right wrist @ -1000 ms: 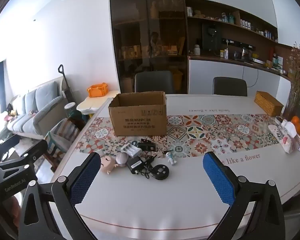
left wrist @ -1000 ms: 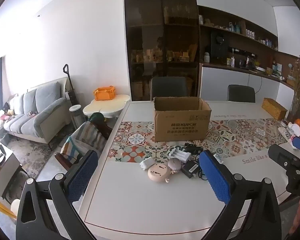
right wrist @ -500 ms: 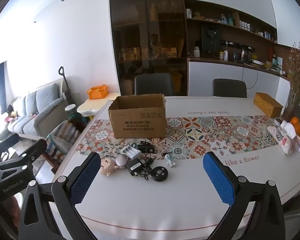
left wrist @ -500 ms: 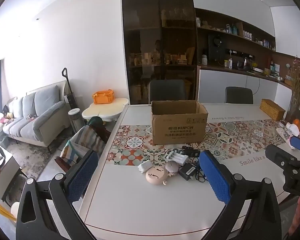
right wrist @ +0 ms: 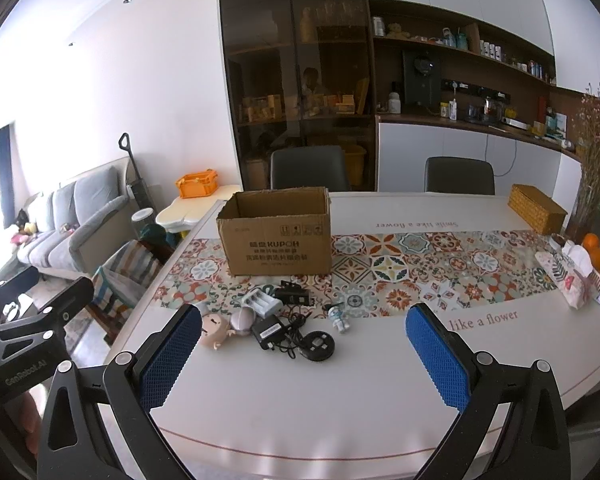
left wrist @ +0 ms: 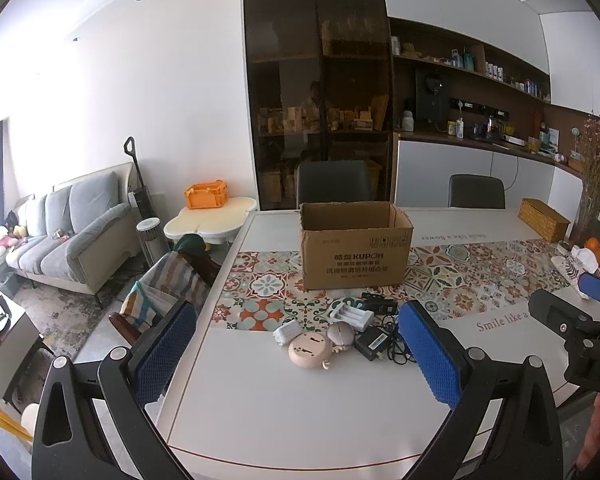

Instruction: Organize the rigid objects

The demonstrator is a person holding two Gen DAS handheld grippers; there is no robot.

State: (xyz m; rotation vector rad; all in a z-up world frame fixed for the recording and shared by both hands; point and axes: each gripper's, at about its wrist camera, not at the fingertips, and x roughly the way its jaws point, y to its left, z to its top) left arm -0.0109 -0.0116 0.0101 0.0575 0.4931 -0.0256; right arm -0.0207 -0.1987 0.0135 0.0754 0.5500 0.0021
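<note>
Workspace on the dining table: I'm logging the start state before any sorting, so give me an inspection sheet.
Surface: white table with a patterned tile runner across it.
Job's things: open cardboard box upright on the runner; in front of it a white battery charger, black power adapter, round black disc, small astronaut figure, pink round toy, white plug.
Clutter: wicker box, dried flower vase, oranges at the right end.
Grippers: left gripper and right gripper both open, holding nothing, short of the pile.
Cables: black cord tangled beside the adapter.
Surroundings: two chairs, dark cabinet, grey sofa.
</note>
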